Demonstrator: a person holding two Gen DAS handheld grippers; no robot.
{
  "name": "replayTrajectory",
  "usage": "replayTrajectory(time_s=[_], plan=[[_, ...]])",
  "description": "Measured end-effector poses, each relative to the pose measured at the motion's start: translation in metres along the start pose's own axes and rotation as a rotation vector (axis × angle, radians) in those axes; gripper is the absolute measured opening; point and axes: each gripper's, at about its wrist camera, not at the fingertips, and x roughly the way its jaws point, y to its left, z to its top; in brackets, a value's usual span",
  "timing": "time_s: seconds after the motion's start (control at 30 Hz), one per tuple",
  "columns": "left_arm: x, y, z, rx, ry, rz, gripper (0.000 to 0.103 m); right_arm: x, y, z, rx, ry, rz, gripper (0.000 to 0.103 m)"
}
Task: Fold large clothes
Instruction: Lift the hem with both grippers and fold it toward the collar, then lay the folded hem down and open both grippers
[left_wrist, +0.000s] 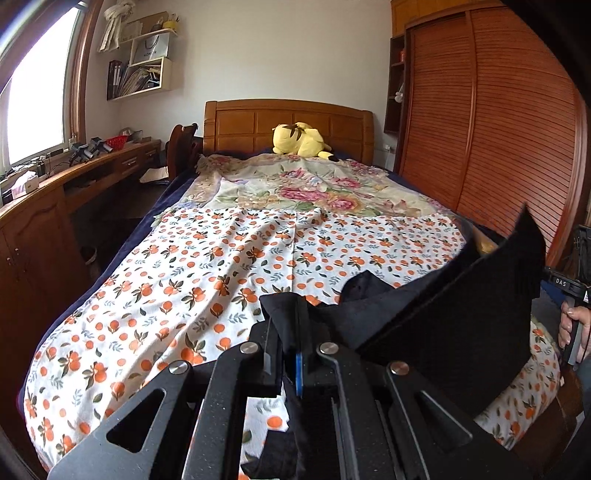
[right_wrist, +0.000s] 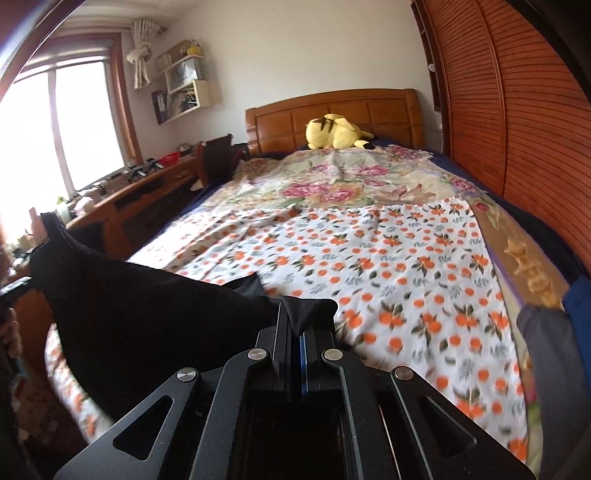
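A black garment (left_wrist: 461, 317) hangs stretched between my two grippers above the near end of the bed. My left gripper (left_wrist: 290, 328) is shut on one corner of it, with cloth bunched between the fingers. My right gripper (right_wrist: 301, 325) is shut on another corner of the garment (right_wrist: 147, 317), which spreads away to the left in the right wrist view. In the left wrist view the right gripper's handle and the hand on it show at the far right edge. The lower part of the garment drapes down toward the orange-print sheet (left_wrist: 207, 266).
The bed has an orange-print sheet (right_wrist: 406, 266), a floral blanket (left_wrist: 314, 188) beyond it and a yellow plush toy (left_wrist: 299, 138) by the wooden headboard. A wooden desk (left_wrist: 74, 184) runs along the left. A slatted wardrobe (left_wrist: 491, 129) stands on the right. A grey-blue cloth (right_wrist: 546, 354) lies at the right bed edge.
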Motion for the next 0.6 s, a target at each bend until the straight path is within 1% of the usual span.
replayTrajectory(time_s=[0.1,0.2,0.3,0.47,0.53,0.57,0.6], plan=[[0.029,0.005,0.008,0.004,0.009,0.016,0.005,0.042,-0.001,0.014,-0.008,0.008,-0.026,0.003],[0.055,0.003,0.017,0.025,0.011,0.047,0.005,0.081,0.000,0.023,-0.026,0.039,-0.058,0.003],[0.078,0.001,0.029,0.032,0.015,0.053,0.005,0.116,0.002,0.031,-0.039,0.062,-0.088,0.003],[0.115,-0.001,0.048,0.053,0.032,0.072,0.005,0.156,-0.005,0.044,-0.008,0.093,-0.130,0.003],[0.125,-0.002,0.050,0.052,0.054,0.056,0.005,0.173,-0.007,0.046,0.016,0.118,-0.149,0.003],[0.131,-0.003,0.050,0.055,0.073,0.043,0.006,0.177,-0.006,0.046,0.026,0.140,-0.148,0.006],[0.133,-0.004,0.046,0.060,0.094,0.038,0.011,0.182,-0.006,0.045,0.036,0.159,-0.132,0.008]])
